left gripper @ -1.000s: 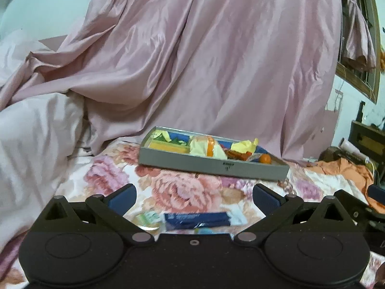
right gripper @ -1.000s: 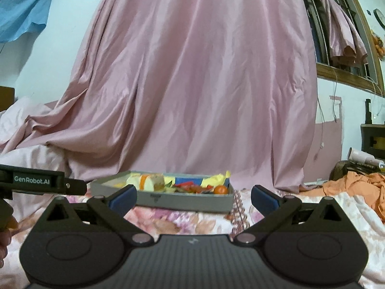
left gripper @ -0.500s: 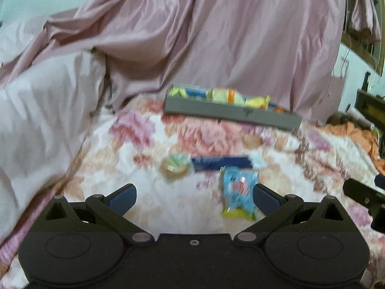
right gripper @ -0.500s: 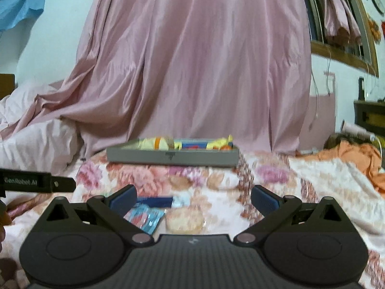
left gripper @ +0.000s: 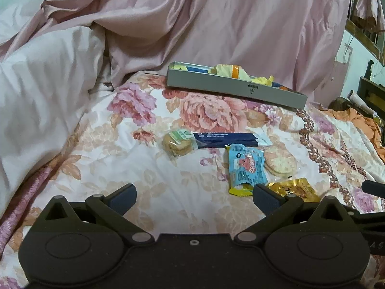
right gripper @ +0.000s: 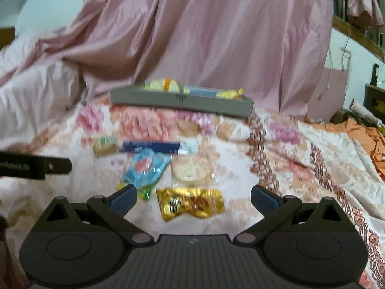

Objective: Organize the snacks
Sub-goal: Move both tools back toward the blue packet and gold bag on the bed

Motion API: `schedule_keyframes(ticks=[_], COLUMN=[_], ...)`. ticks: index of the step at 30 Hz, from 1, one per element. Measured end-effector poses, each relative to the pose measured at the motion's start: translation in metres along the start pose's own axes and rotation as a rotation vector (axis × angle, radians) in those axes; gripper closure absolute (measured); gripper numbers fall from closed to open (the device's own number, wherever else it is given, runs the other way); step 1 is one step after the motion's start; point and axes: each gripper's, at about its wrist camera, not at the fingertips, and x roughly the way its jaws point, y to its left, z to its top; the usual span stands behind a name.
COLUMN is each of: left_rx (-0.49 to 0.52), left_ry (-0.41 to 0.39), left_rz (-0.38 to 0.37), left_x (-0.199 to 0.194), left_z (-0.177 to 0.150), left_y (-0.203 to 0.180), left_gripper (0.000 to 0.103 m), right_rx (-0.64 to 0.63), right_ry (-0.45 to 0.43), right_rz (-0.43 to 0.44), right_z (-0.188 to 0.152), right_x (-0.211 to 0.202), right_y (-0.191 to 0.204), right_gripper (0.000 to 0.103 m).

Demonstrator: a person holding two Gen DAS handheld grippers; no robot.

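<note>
Five loose snacks sit on the floral bedspread [left gripper: 134, 149] in front of you, and both your tools are over it with nothing in them. Your left gripper [left gripper: 193, 198] has its jaws spread wide, same with your right gripper [right gripper: 193, 198], which is also spread and empty.

From the left wrist view, the round cookie pack [left gripper: 177, 142] is at about 12 o'clock, touching the end of the dark blue bar wrapper [left gripper: 226, 140] that runs off toward 1 o'clock. The light blue pouch [left gripper: 246, 168] lies just below that bar, with the clear rice cracker pack [left gripper: 280, 160] right beside it on the 3 o'clock side. The gold packet [left gripper: 297, 190] is closest to you, partly behind your right-hand finger in that view. In the right wrist view the gold packet [right gripper: 191, 203] lies between the spread fingers, though that view is blurry.

The grey tray [left gripper: 235, 89] is further off at 12 o'clock, at the foot of the hanging pink curtain [left gripper: 240, 24], and it already has yellow and orange wrappers in it.

Room-wise: a heaped pale duvet [left gripper: 41, 91] rises at 9 to 10 o'clock, orange cloth [right gripper: 365, 134] is piled at 3 o'clock, and bare bedspread lies between the snacks and the tray.
</note>
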Motion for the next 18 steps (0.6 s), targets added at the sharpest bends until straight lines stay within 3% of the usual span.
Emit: schedule_keyframes(ticks=[9,18], left_rx=[0.041,0.04], left_ry=[0.049,0.079], left_rz=[0.008,-0.005], left_x=[0.008,0.031], left_z=[0.001,0.009], left_y=[-0.003,-0.003], left_gripper=[0.001,0.001], right_rx=[-0.017,0.015], right_ry=[0.084,0.185], right_rz=[0.009,0.124], right_z=[-0.004,0.0], right_x=[0.014,0.035], right_y=[0.005,0.001], right_gripper=[0.0,0.0])
